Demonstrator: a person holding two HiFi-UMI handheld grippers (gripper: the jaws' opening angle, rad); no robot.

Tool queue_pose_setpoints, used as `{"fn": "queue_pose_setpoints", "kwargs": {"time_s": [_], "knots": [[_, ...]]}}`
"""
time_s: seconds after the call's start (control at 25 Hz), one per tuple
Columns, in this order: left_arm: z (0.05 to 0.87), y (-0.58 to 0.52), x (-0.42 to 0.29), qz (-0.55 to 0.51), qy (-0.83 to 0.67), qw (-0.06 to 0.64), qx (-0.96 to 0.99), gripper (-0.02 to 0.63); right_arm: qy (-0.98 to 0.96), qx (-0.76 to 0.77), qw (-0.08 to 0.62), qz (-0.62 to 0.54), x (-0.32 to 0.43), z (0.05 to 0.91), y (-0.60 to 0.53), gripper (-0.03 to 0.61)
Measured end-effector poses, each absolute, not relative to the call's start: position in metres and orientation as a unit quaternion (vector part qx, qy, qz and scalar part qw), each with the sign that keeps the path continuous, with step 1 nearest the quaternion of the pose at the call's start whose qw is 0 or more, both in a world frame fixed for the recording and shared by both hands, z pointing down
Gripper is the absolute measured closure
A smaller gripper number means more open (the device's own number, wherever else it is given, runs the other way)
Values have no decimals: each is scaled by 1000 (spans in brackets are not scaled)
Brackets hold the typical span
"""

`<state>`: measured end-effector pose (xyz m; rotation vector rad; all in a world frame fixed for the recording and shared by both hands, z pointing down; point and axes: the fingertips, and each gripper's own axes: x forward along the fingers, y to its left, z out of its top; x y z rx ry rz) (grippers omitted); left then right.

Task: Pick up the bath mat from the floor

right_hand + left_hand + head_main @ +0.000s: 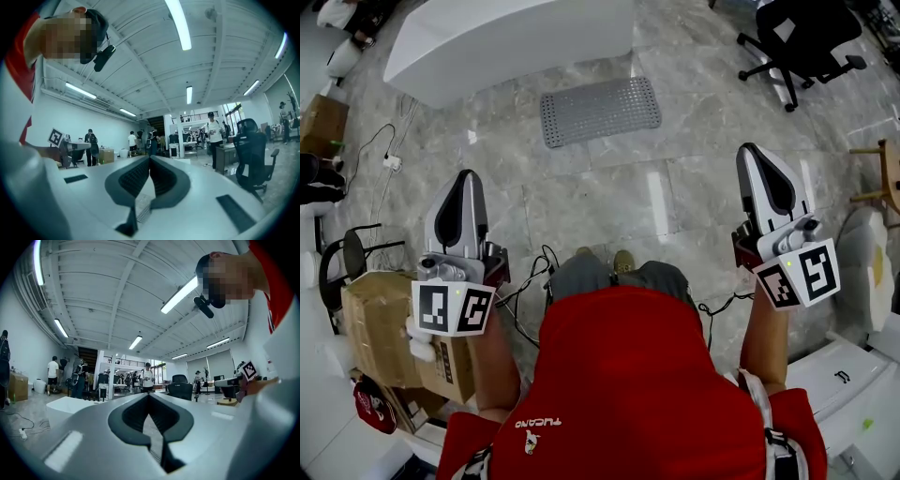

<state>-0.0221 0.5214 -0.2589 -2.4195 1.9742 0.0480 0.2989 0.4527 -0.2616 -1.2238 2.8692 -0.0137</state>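
Note:
A grey perforated bath mat [600, 110] lies flat on the marble floor, straight ahead of my feet. My left gripper [467, 180] is held up at the left, well short of the mat, jaws shut with nothing between them. My right gripper [752, 155] is raised at the right, also shut and empty. In the left gripper view the closed jaw tips [148, 395] point level into the room. The right gripper view shows the same: its tips [150, 157] meet, and a sliver of the mat [143, 213] shows through the gap lower down.
A white bathtub [502, 33] stands just beyond the mat. A black office chair [797, 42] is at the far right, cardboard boxes [380, 319] and cables [380, 155] at the left, a wooden stool [886, 173] at the right edge. Several people stand far across the room [53, 373].

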Motion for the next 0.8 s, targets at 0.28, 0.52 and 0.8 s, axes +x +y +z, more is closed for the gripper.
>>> {"fn": "queue_pose_setpoints", "kwargs": {"time_s": [0.28, 0.52, 0.8], "knots": [[-265, 515, -22, 11, 639, 18, -769, 609, 920, -392, 14, -6, 304, -260, 441, 577], [-266, 498, -39, 15, 648, 24, -762, 609, 921, -390, 6, -3, 294, -257, 426, 577], [-266, 458, -64, 15, 653, 33, -757, 609, 919, -395, -5, 0, 279, -256, 387, 577]]}}
